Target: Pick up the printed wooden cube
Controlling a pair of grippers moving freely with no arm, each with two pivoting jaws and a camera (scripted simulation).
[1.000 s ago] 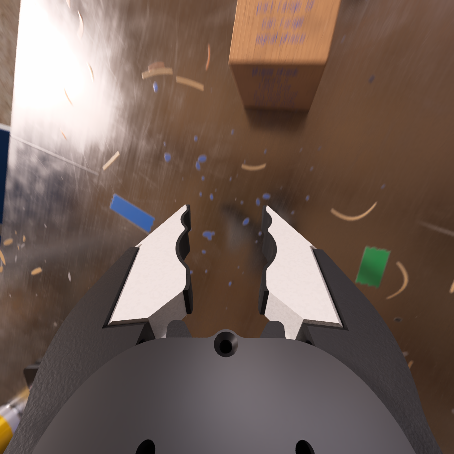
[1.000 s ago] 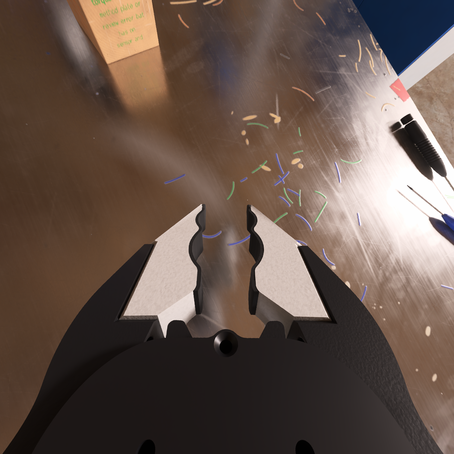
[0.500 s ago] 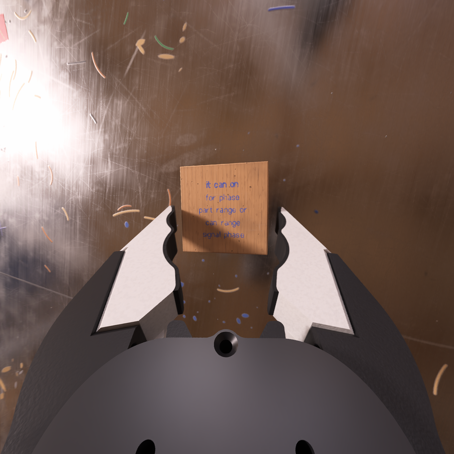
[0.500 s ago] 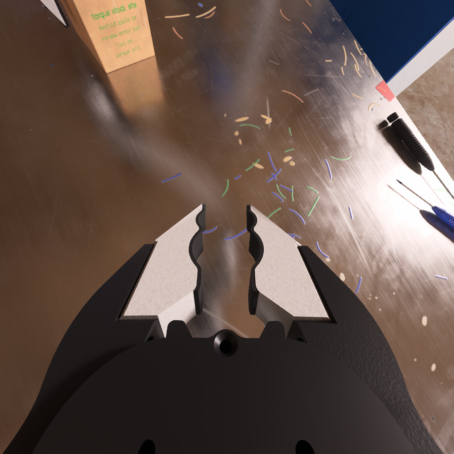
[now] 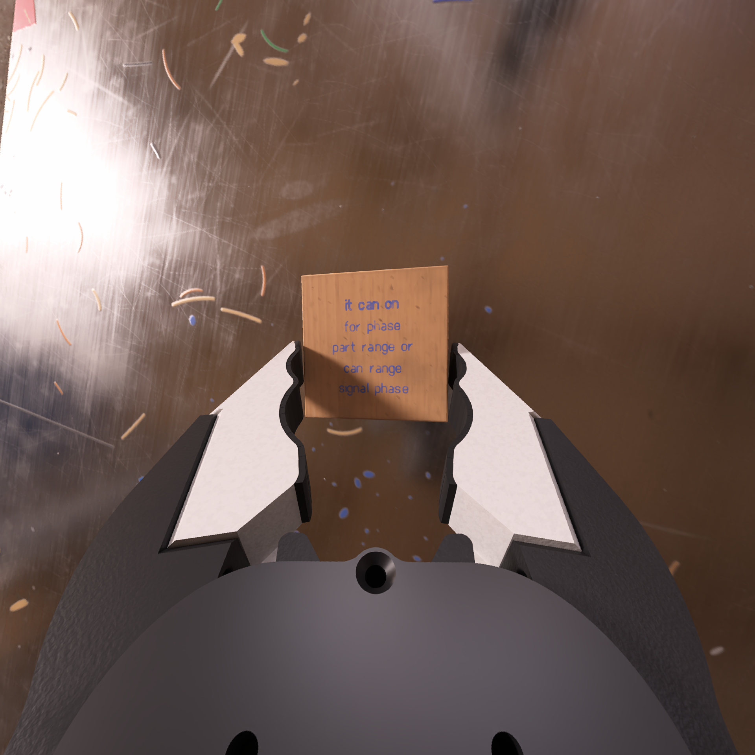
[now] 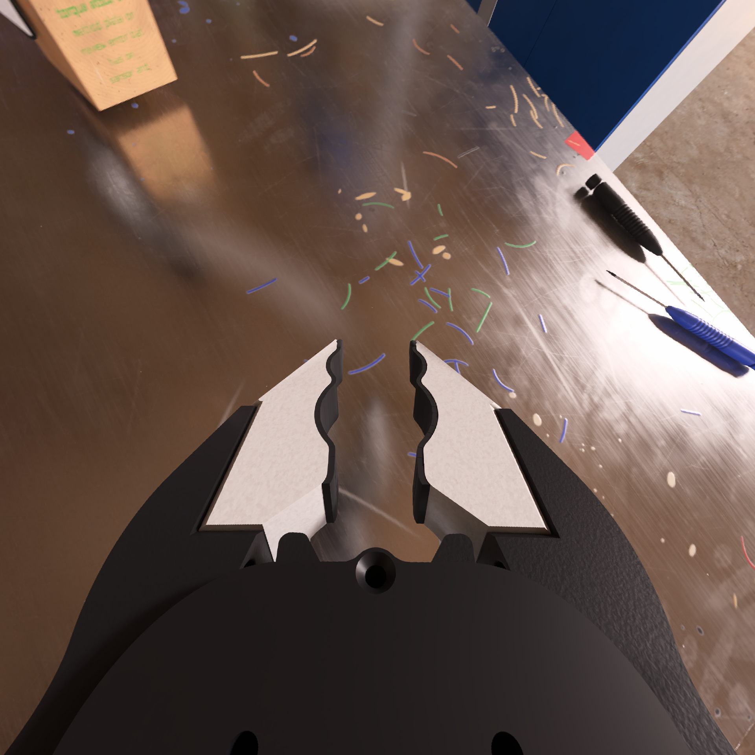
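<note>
A workshop: scratched metal bench (image 6: 204, 327) littered with shavings (image 6: 421, 278) and precision screwdrivers (image 6: 711, 341).

Blue and green print on cube (image 5: 374, 343)

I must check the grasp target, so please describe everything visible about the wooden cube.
The wooden cube is light brown with visible grain and small dark specks. Its top face carries blue print; a side seen in the right wrist view carries green print. It stands flat on the scratched metal table. The left hand-held gripper straddles it, its dark pads against or very near two opposite sides.
</note>
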